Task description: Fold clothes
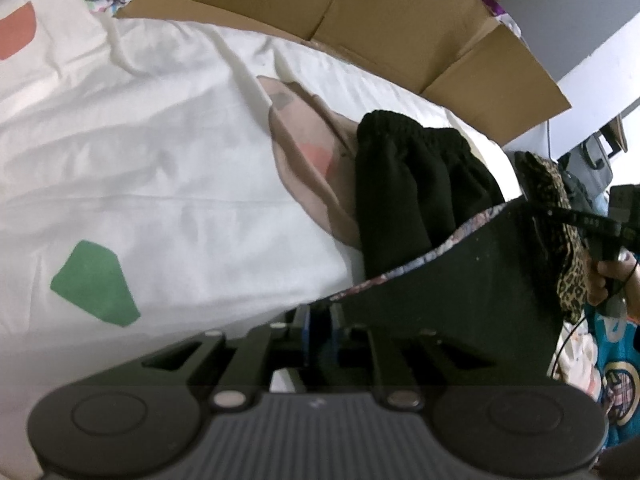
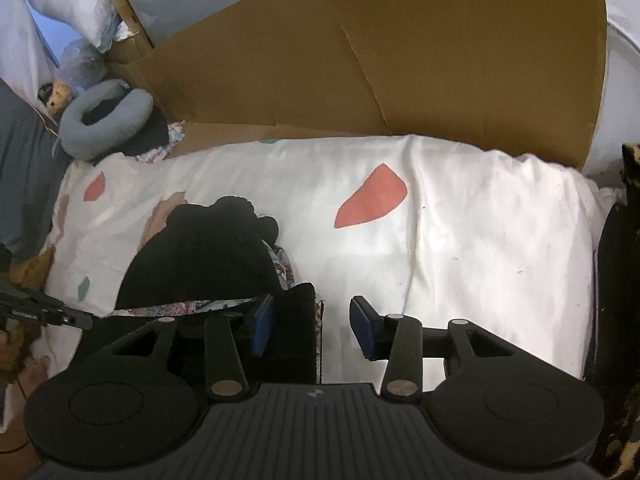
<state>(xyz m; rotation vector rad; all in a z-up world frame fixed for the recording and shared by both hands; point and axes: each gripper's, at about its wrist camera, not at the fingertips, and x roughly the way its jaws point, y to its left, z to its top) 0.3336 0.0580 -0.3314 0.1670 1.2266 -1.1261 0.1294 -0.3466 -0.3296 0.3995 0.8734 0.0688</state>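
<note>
Left gripper [image 1: 320, 330] is pinched tight on the edge of a black garment [image 1: 460, 300] with a patterned lining. At 12 o'clock from it, a black knit piece [image 1: 416, 184] lies on a beige one [image 1: 308, 152] (both on the white bedsheet [image 1: 160, 160]). Cardboard box [image 1: 360, 20] behind.

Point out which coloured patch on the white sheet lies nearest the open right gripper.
The large coral patch, straight ahead of the right gripper. The small coral patch and the green patch lie far to the left, beyond the black garment.

Both wrist views close, facing bedsheet [image 1: 160, 160]
</note>
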